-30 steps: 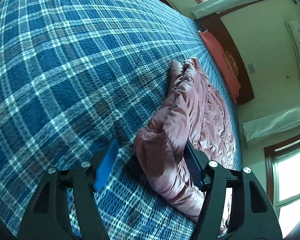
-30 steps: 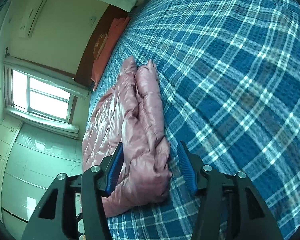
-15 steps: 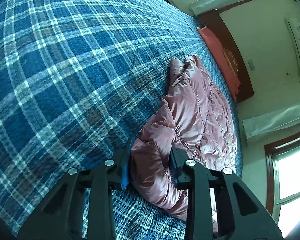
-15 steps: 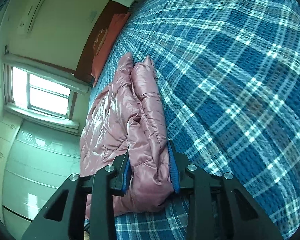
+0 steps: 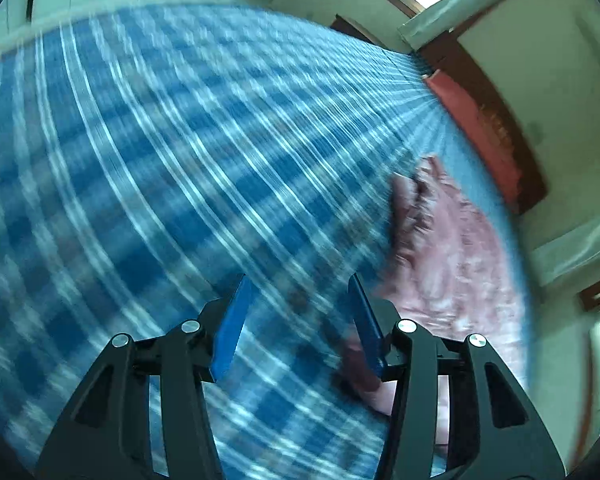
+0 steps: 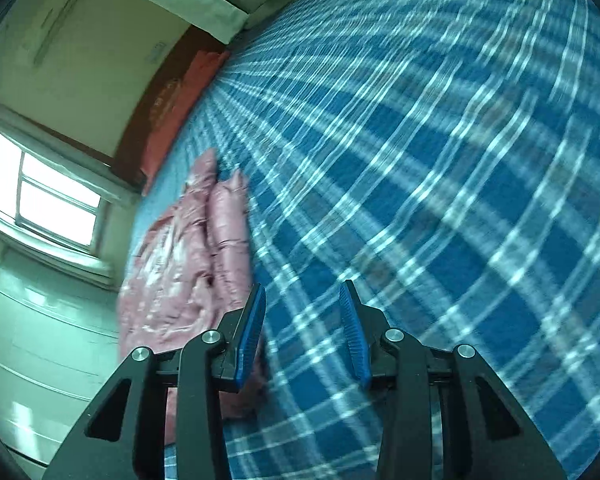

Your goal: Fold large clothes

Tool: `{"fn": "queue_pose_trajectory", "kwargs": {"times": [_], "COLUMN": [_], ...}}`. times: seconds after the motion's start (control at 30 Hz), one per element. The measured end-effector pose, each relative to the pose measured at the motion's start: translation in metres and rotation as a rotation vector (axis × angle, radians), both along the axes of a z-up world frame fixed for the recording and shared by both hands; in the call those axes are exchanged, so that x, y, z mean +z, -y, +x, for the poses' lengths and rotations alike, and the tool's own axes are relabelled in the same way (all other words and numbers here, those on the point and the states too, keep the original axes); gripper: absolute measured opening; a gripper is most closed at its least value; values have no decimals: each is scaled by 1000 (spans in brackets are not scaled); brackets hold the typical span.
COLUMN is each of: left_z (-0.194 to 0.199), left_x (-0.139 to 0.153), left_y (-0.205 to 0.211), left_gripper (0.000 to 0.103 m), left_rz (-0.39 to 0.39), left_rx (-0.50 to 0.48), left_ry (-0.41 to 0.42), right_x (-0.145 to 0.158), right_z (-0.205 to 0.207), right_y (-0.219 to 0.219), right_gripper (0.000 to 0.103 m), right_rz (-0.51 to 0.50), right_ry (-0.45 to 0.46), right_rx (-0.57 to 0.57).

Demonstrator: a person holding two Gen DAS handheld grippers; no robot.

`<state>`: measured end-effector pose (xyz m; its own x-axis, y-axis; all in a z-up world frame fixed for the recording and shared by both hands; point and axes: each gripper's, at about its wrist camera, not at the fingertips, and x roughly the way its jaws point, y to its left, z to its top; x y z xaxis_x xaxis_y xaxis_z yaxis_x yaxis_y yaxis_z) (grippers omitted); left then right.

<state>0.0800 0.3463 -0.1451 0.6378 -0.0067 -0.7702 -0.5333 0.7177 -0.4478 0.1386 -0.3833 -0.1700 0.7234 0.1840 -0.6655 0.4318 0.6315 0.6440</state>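
A pink puffy jacket (image 5: 452,256) lies bunched in a long heap on the blue plaid bedspread (image 5: 148,184). In the left wrist view it is to the right of my left gripper (image 5: 298,292), which is open and empty over bare plaid. In the right wrist view the jacket (image 6: 192,264) lies to the left of my right gripper (image 6: 302,300), which is also open and empty. Both views are blurred by motion.
An orange-red pillow (image 5: 472,120) lies against the dark wooden headboard (image 6: 140,128) at the far end of the bed. A bright window (image 6: 48,196) and pale cabinet fronts (image 6: 40,340) are beyond the jacket side of the bed.
Half a second ago both grippers were shut on the jacket's near end. Both have let go, opened, and swung off the jacket over the plaid bedspread.
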Motion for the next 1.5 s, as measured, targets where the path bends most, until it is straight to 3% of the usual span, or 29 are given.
{"fn": "queue_pose_trajectory", "kwargs": {"times": [0.1, 0.17, 0.27, 0.37, 0.63, 0.97, 1.13, 1.27, 1.4, 1.5], "left_z": [4, 5, 13, 23, 77, 132, 147, 147, 146, 149], "left_x": [18, 30, 56, 72, 72, 36, 1, -13, -13, 4], "left_y": [5, 10, 40, 79, 186, 254, 260, 262, 262, 255], "left_gripper": [50, 50, 50, 50, 50, 50, 41, 40, 36, 35], "left_rz": [195, 272, 438, 556, 744, 826, 847, 852, 853, 783], "left_rx": [-29, -44, -108, -186, -396, -467, -497, -498, -509, -512], "left_ry": [-44, -37, -17, 9, 7, -63, -146, -141, -135, -114], "right_x": [14, 28, 56, 76, 99, 87, 52, 30, 35, 53], "right_z": [0, 2, 11, 24, 77, 134, 149, 154, 155, 157], "right_y": [-4, -14, -43, -77, -190, -276, -288, -295, -296, -298], "right_gripper": [39, 39, 39, 39, 39, 39, 39, 39, 39, 39], "right_rz": [-102, -167, -318, -423, -600, -726, -765, -798, -792, -793], "right_ry": [-33, -43, -48, -31, 24, 7, -60, -75, -85, -49], "right_rx": [5, 14, 62, 128, 371, 483, 505, 515, 516, 513]}}
